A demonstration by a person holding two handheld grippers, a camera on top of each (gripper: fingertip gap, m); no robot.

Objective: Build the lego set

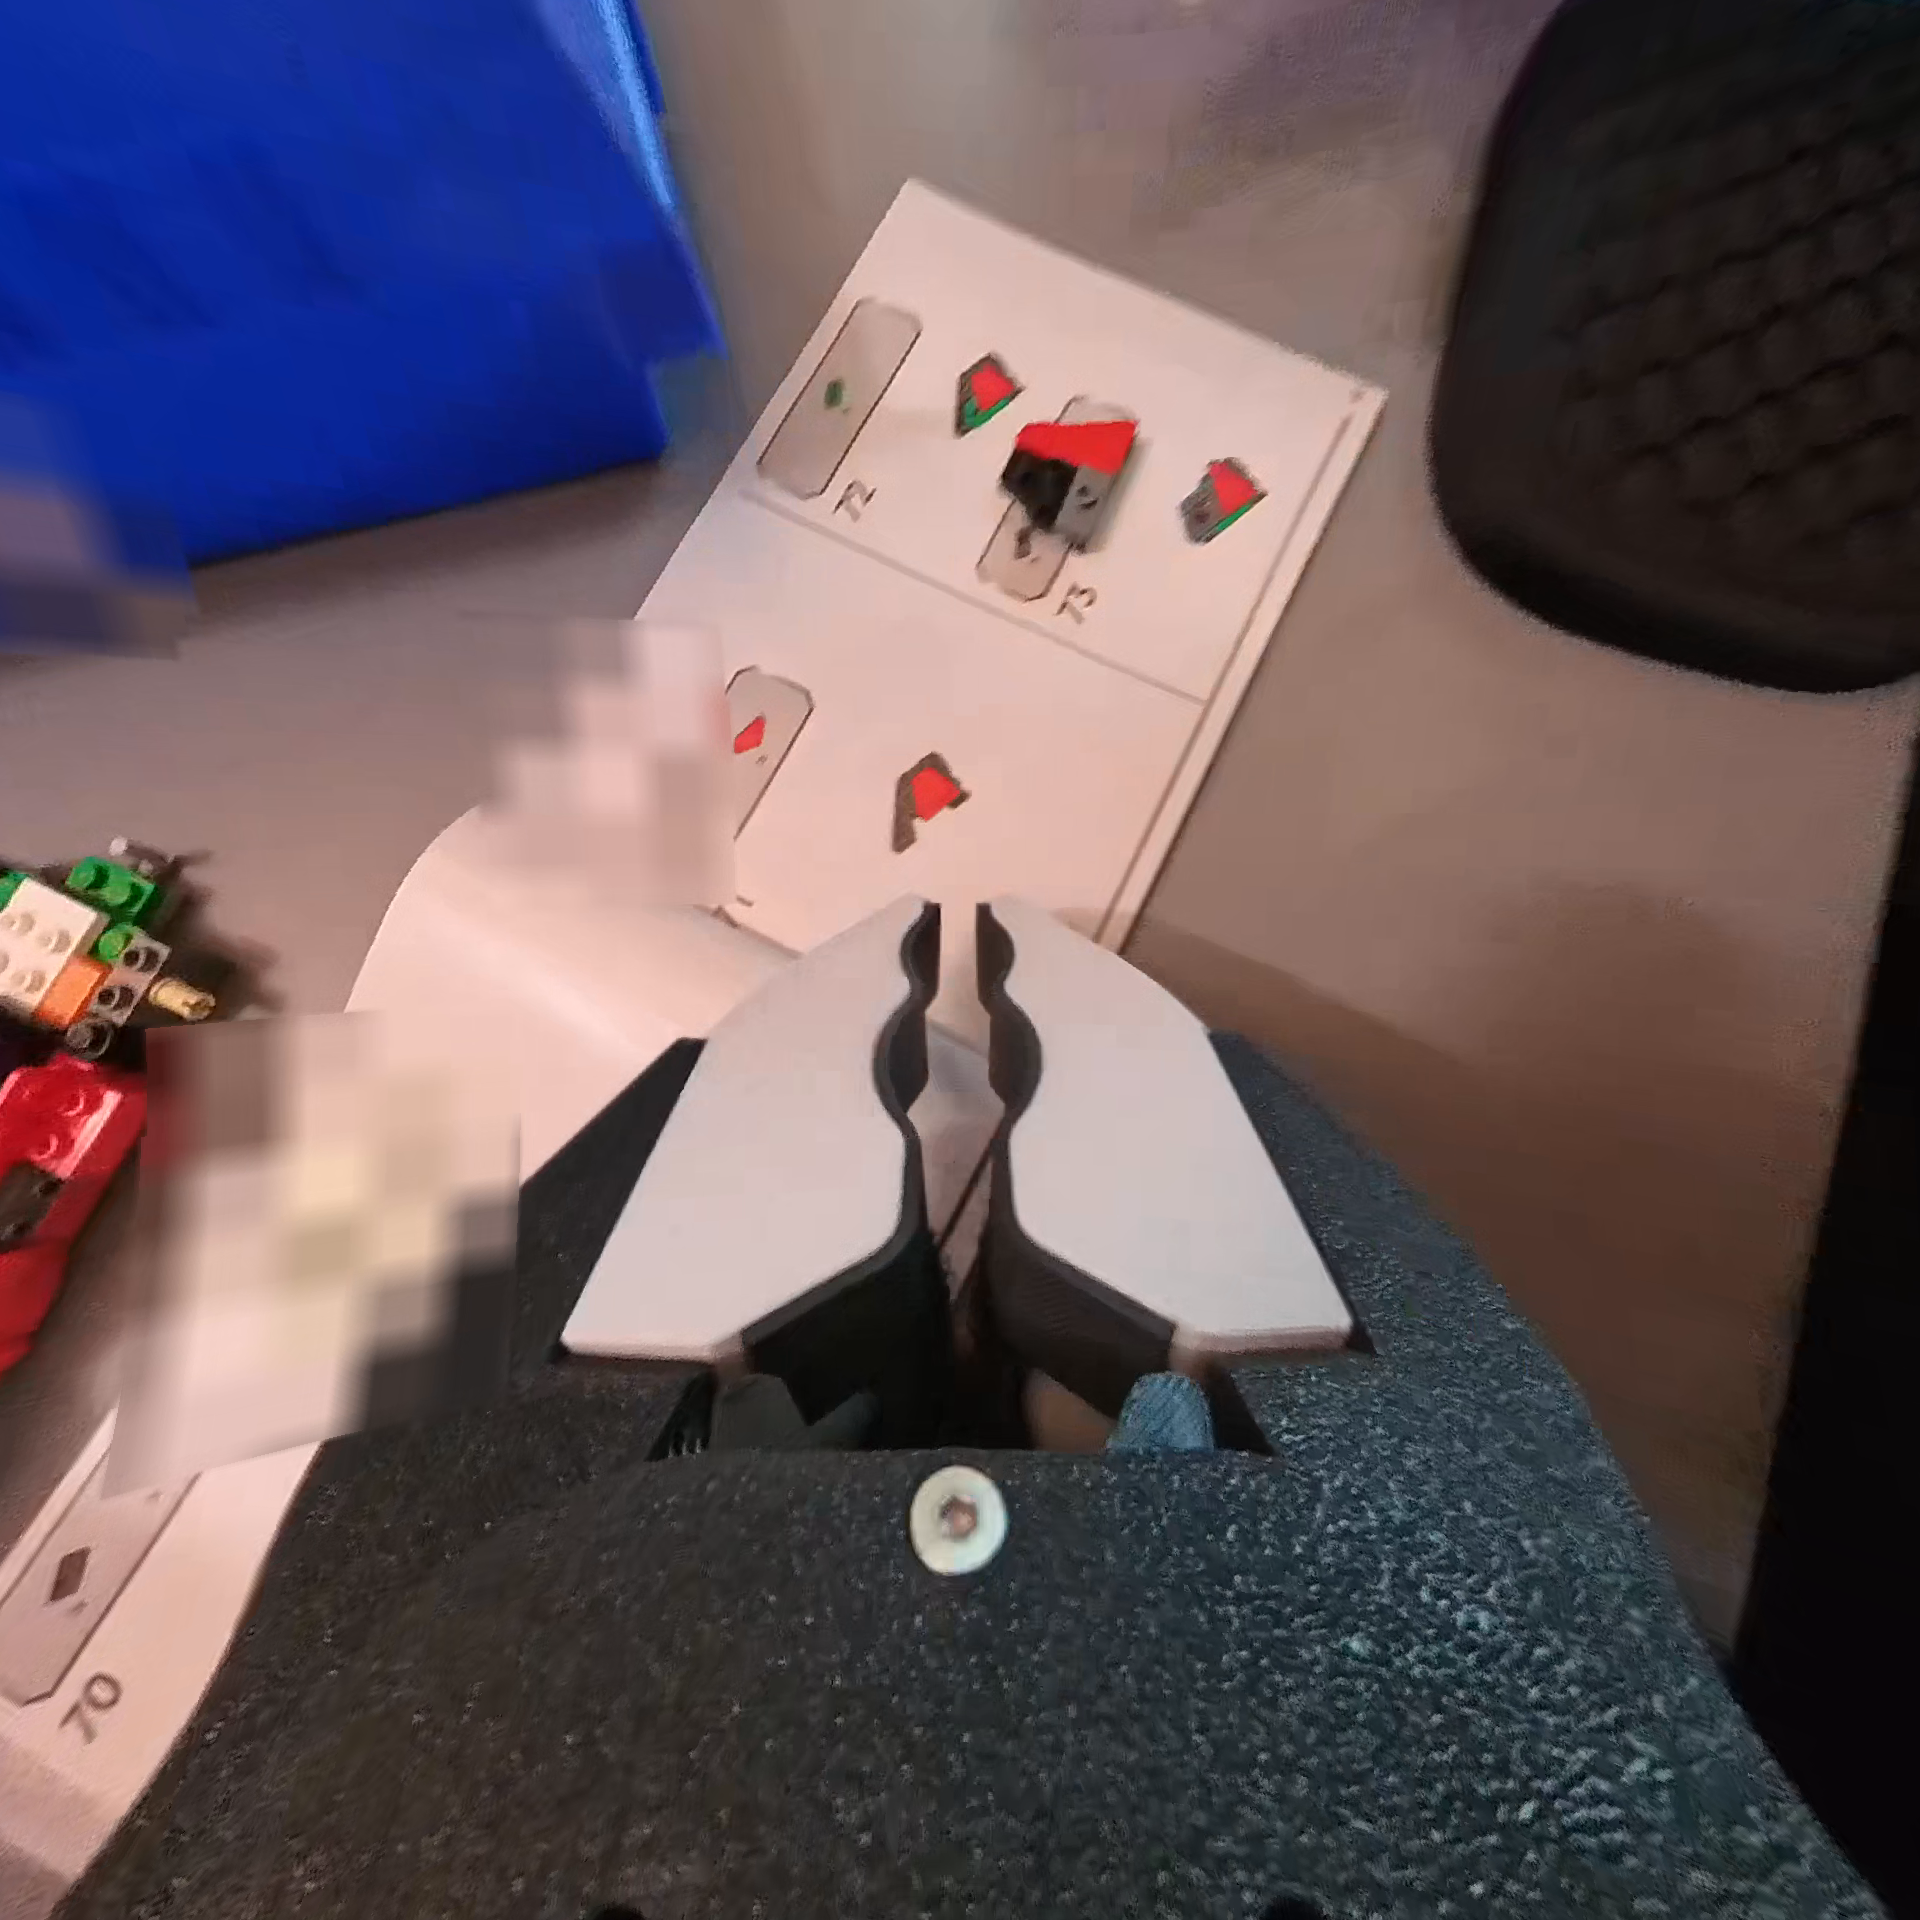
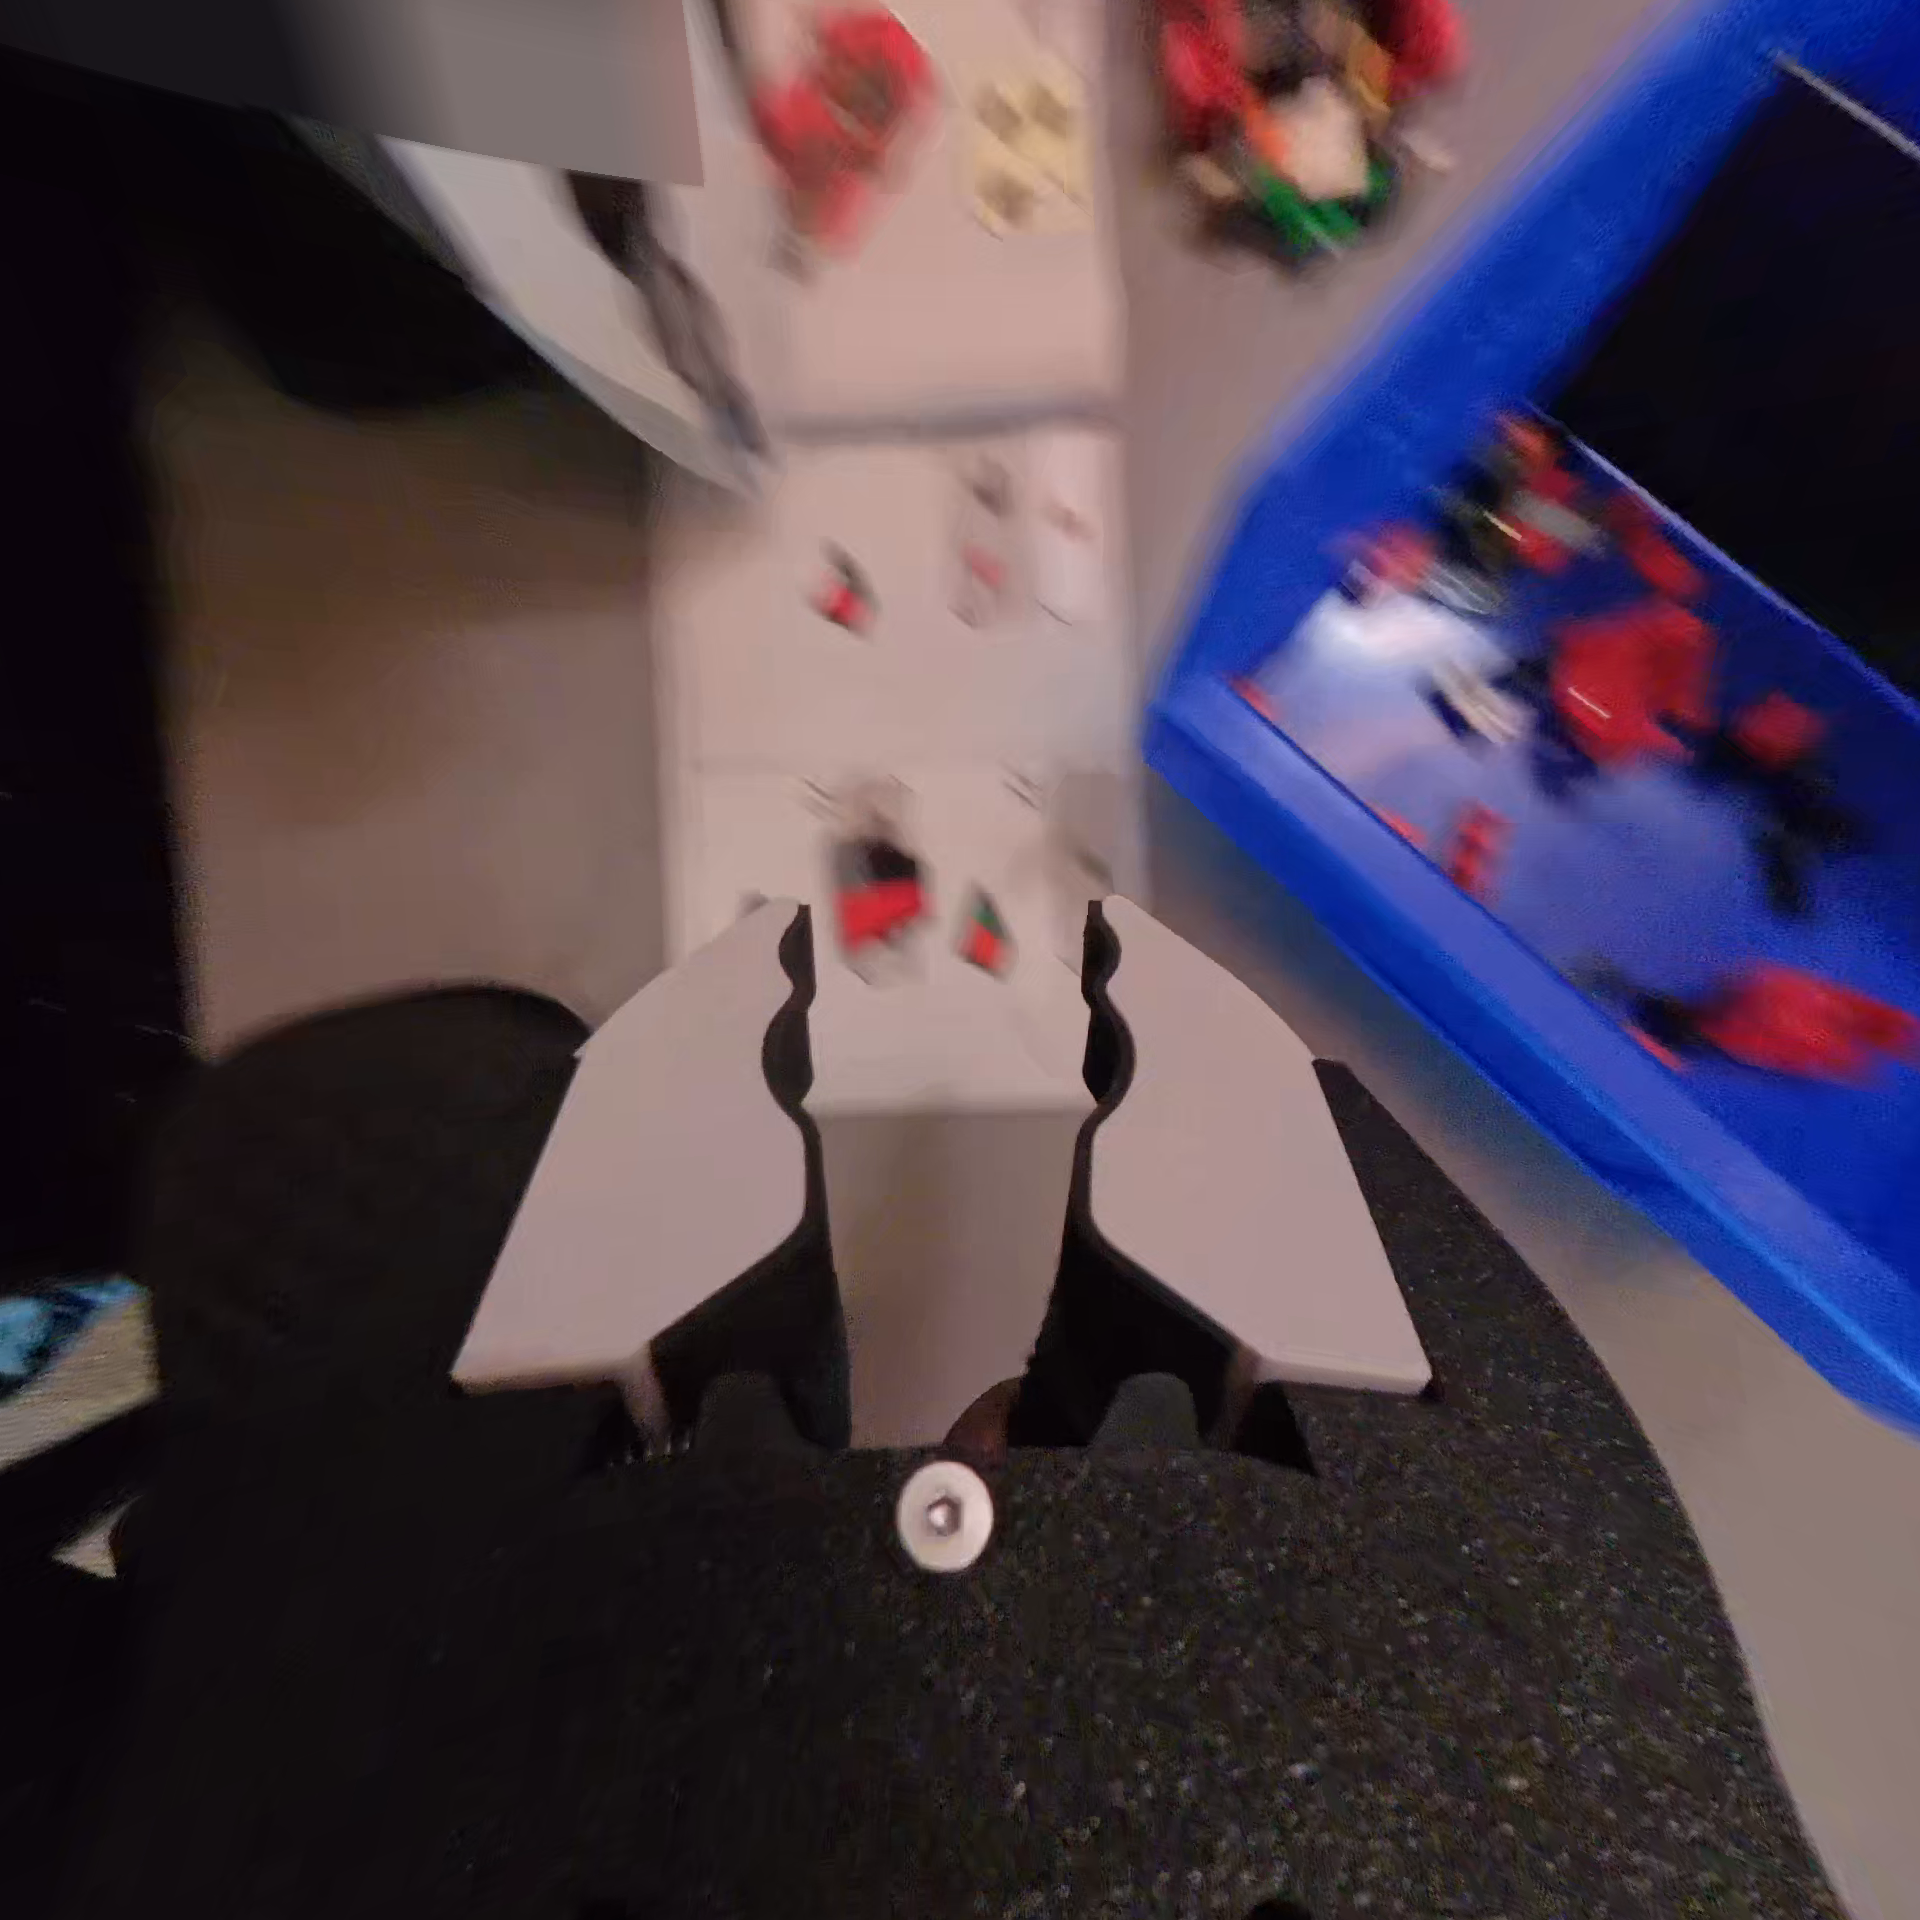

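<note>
Left wrist view: small lego sub-assembly (image 1: 1070,473), red wedge on top, black and grey bricks under it, sits on the open instruction booklet (image 1: 966,675), upper part of the page, over a printed step box. It lies well ahead of the left gripper (image 1: 958,914) and slightly to its right, apart from it. Left gripper fingers nearly closed, only a thin slit between the tips, nothing held. At the left edge, a partly built model (image 1: 73,956): green, white, orange and grey bricks, with a red chunk below it, on the table (image 1: 1403,987). Blue bin (image 1: 312,260) top left, dark mesh chair (image 1: 1704,332) top right. Right wrist view: heavy motion blur. Right gripper (image 2: 948,914) fingers spread wide, nothing between them. The same red-black sub-assembly (image 2: 878,904) shows just past the fingertips, near the left finger, on the booklet (image 2: 894,707); cannot tell height above it. Blue bin (image 2: 1351,935) to the right holds red and dark loose pieces (image 2: 1631,675). Blurred built model (image 2: 1299,135) at the top.
</note>
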